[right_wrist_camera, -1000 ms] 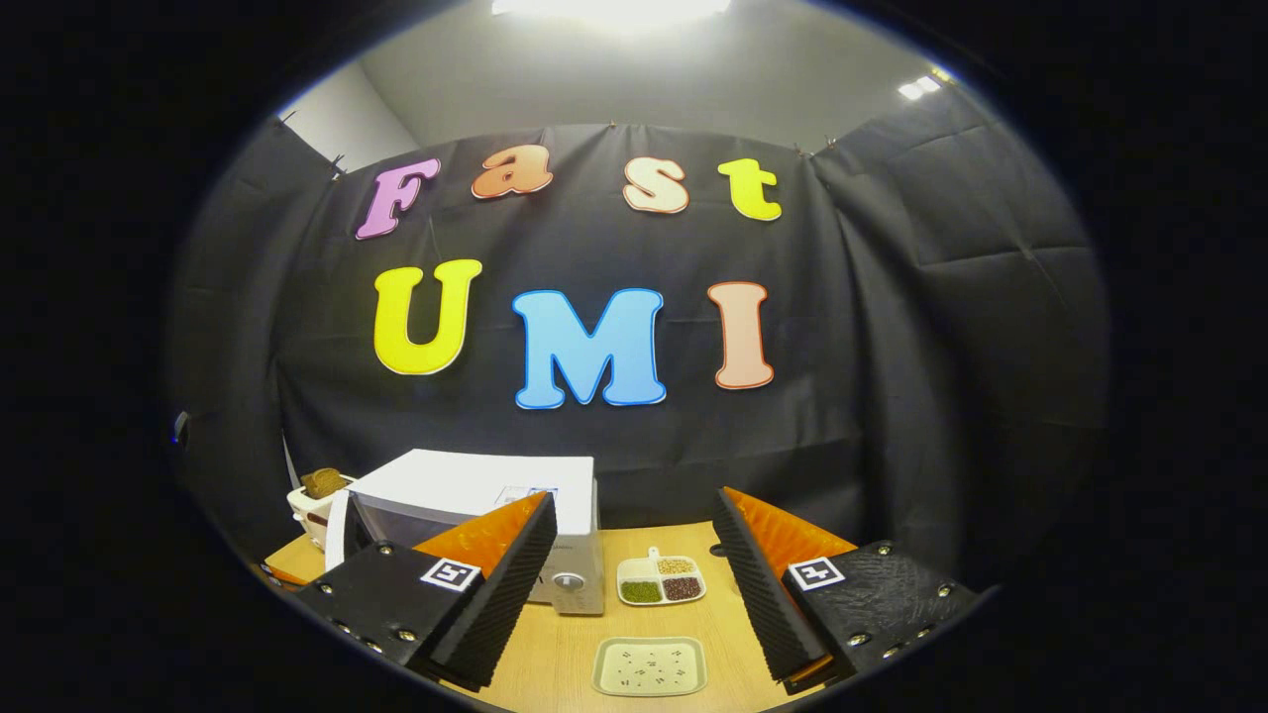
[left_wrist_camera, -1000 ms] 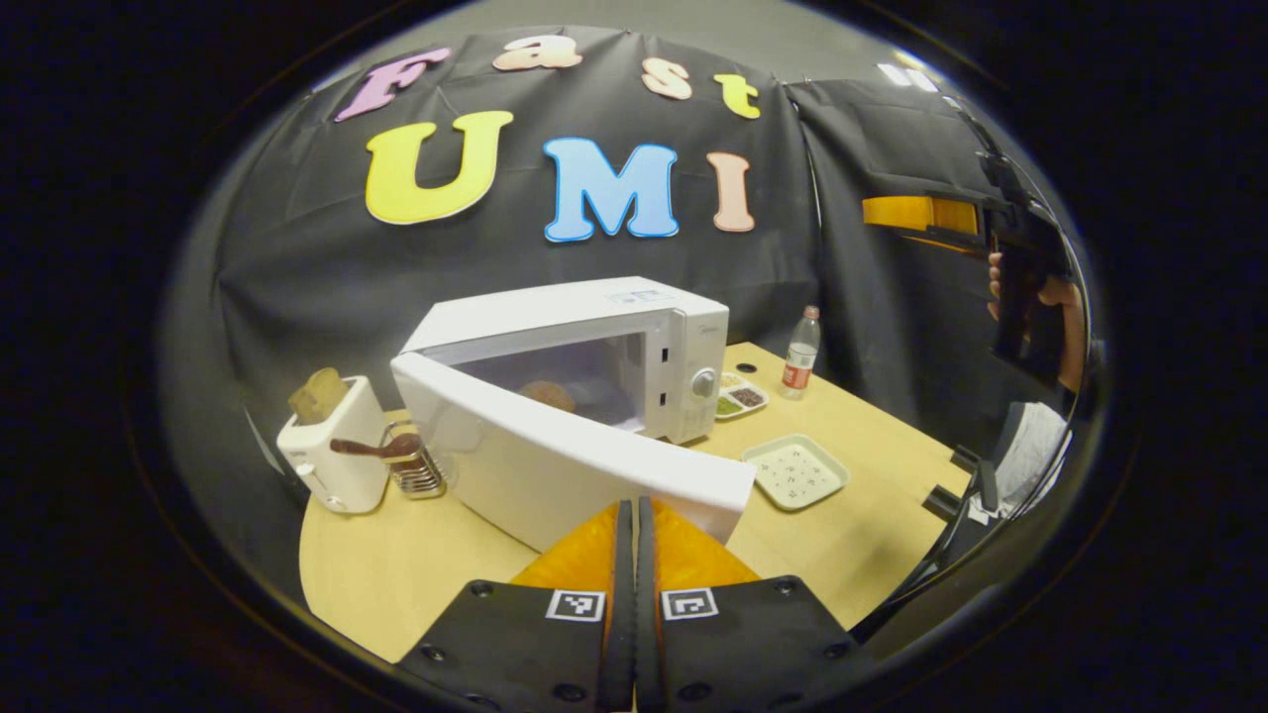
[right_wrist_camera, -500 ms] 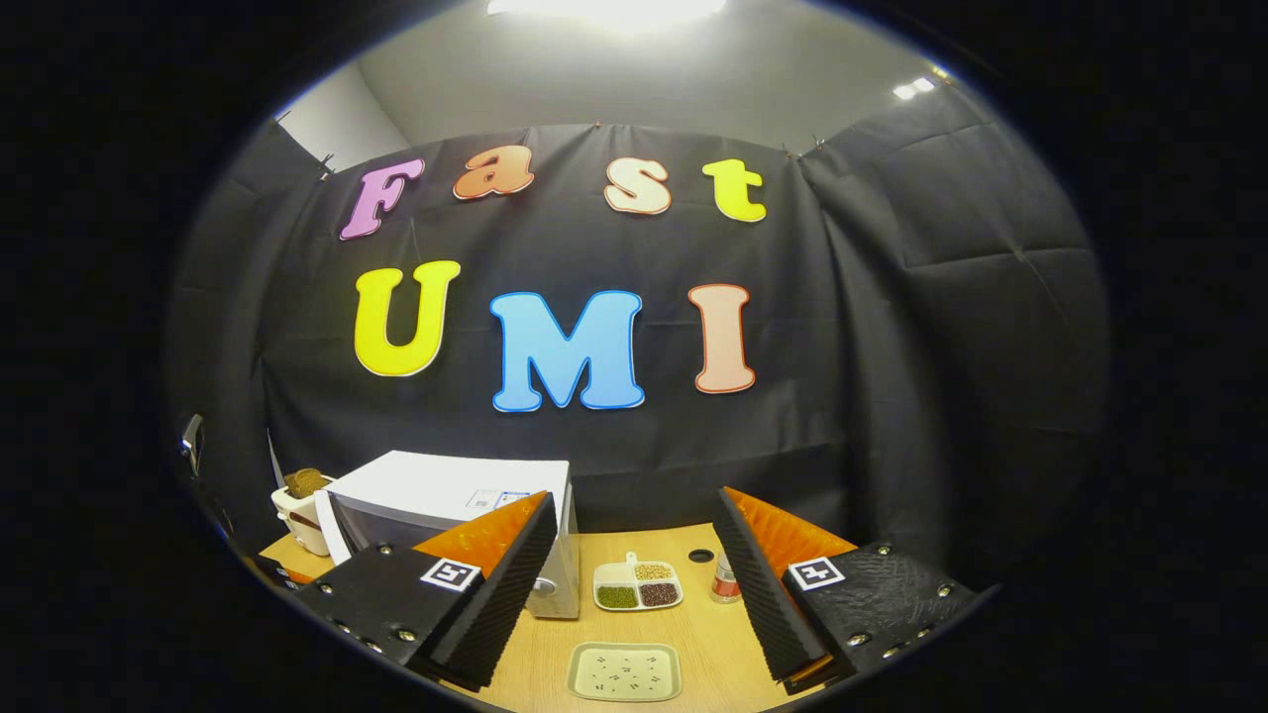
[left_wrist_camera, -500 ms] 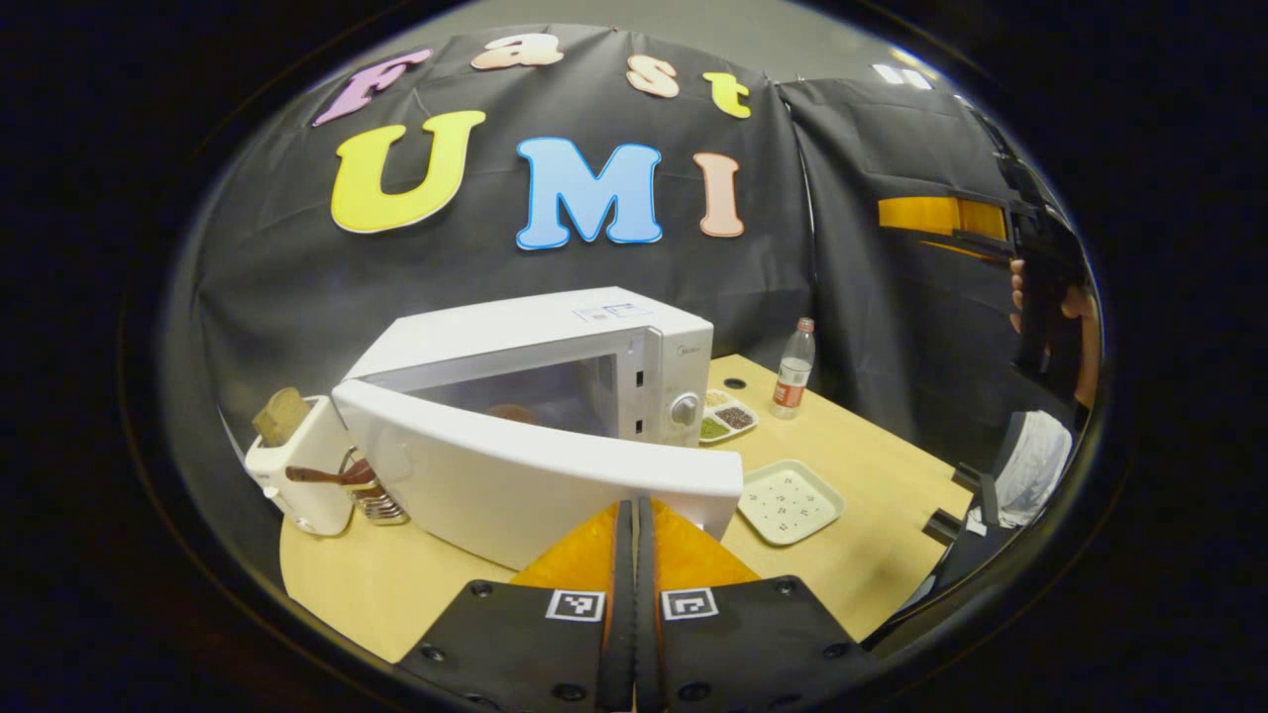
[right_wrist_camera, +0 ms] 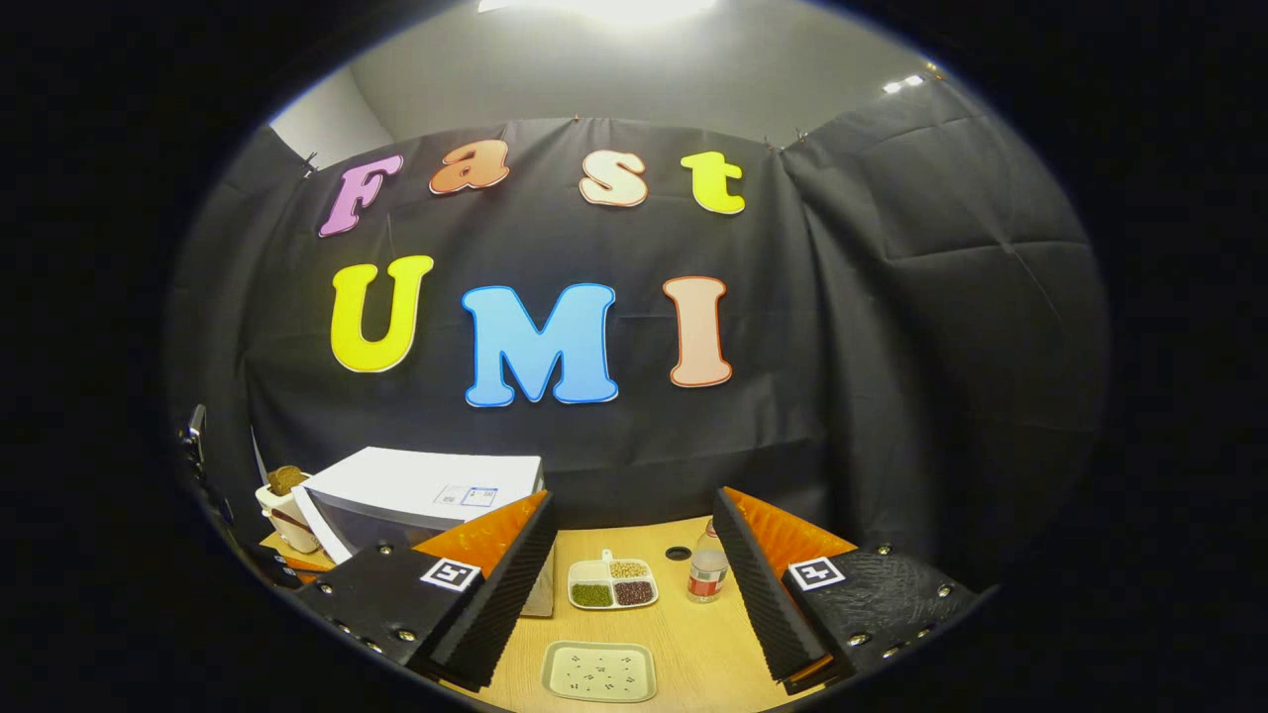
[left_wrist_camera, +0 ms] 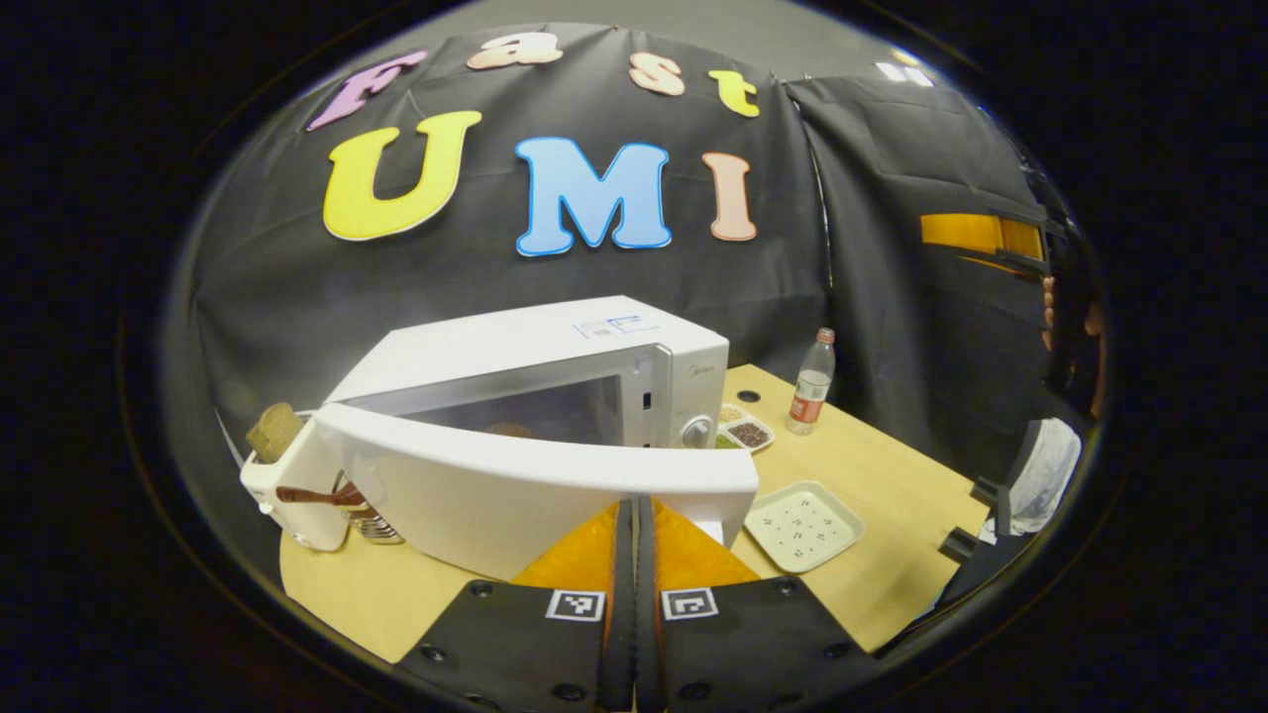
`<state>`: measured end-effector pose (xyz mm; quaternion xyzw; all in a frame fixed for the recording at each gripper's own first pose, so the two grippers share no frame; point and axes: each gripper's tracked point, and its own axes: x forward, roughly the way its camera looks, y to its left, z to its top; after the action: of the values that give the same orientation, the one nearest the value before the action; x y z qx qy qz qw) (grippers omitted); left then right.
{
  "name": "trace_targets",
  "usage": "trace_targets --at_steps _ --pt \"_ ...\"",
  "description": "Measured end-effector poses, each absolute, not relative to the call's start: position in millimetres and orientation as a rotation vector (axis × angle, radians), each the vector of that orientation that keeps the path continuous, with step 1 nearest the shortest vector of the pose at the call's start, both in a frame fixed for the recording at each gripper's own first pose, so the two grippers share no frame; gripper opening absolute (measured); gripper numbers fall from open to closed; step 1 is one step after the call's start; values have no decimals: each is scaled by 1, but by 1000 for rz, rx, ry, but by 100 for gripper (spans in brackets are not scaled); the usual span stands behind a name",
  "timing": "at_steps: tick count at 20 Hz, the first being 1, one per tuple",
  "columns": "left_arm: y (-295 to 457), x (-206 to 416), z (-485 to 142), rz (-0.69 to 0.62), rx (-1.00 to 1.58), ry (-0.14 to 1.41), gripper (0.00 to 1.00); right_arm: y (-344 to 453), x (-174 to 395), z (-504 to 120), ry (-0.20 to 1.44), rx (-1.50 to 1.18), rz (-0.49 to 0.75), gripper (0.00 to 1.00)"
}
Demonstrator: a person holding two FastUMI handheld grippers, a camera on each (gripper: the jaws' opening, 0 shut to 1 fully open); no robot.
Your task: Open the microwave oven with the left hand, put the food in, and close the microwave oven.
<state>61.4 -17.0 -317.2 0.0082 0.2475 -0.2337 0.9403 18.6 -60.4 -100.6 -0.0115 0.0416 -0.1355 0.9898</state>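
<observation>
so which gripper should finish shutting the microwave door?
Left. The left gripper, fingers together, sits right at the outer face of the half-closed microwave door. The right gripper is open, held high and back from the table.

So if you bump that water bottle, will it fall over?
Probably, yes. The bottle stands upright on the table, tall and narrow with a small base, so a sideways nudge could tip it. It looks like thin clear plastic, likely light and a bit squashy. Being round, it would probably roll once down.
</observation>
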Motion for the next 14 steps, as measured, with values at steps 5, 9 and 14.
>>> trace_targets --at_steps 5,9,14 --pt "-26 79 -313 -461 -3 496 7 -64 23 -103 87 -13 -271 97" --pt "-32 98 -314 -447 -12 491 7 -63 26 -100 79 -10 -258 97" --pt "-40 117 -320 -438 -17 494 7 -63 29 -95 68 -30 -246 97"
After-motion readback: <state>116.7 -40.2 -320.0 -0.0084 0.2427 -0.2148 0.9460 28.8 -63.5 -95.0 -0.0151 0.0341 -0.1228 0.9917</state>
